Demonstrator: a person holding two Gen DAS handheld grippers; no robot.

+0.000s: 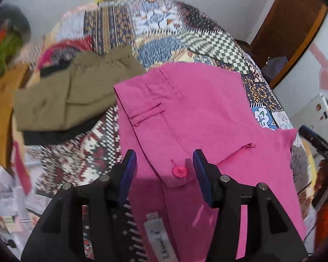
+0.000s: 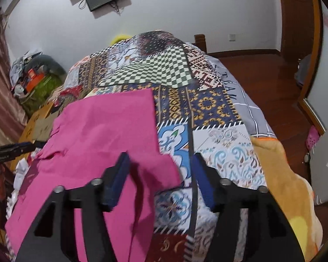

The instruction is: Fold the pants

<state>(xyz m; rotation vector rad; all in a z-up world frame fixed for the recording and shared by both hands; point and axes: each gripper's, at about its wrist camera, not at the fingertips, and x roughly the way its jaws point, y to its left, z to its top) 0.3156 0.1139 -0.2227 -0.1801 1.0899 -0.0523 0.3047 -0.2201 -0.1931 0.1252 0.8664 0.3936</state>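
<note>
Left wrist view: left tongs [image 1: 164, 170] apart over pink pants [image 1: 207, 113] on bed [image 1: 203, 41]; right tongs [image 2: 160, 174] apart at pants' edge, bed bare beyond.

The bed [image 2: 207, 107] is covered by a patchwork quilt [image 1: 159, 43]. Pink pants [image 1: 203, 109] lie flat on the quilt. Olive shorts [image 1: 76, 93] lie folded beside them, on top of a dark garment [image 1: 54, 136]. An orange blanket [image 2: 282, 174] lies along the bed's edge.
</note>
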